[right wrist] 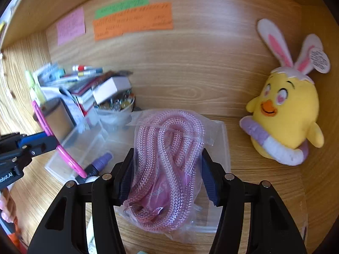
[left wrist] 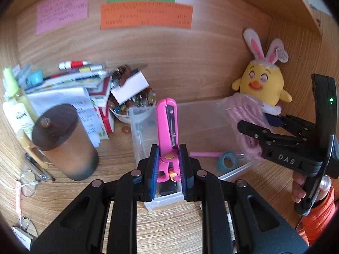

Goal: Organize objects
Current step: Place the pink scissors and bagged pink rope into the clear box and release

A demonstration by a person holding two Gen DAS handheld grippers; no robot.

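Observation:
My left gripper (left wrist: 168,167) is shut on a pink stapler (left wrist: 168,127), held upright over a clear plastic storage box (left wrist: 203,118) on the wooden desk. My right gripper (right wrist: 167,175) is shut on a clear bag of coiled pink rope (right wrist: 169,148), held above the same box (right wrist: 222,139). The right gripper (left wrist: 264,127) and the bagged rope (left wrist: 243,114) also show at the right of the left wrist view. The left gripper (right wrist: 38,144) and the pink stapler (right wrist: 63,152) show at the left of the right wrist view.
A yellow chick plush with bunny ears (left wrist: 262,82) sits in the back right corner. A brown lidded cup (left wrist: 65,139), stacked papers and pens (left wrist: 74,80) and a bowl of beads (left wrist: 133,103) stand at left. A teal tape roll (left wrist: 227,160) lies in the box. Coloured notes (left wrist: 146,15) hang on the back wall.

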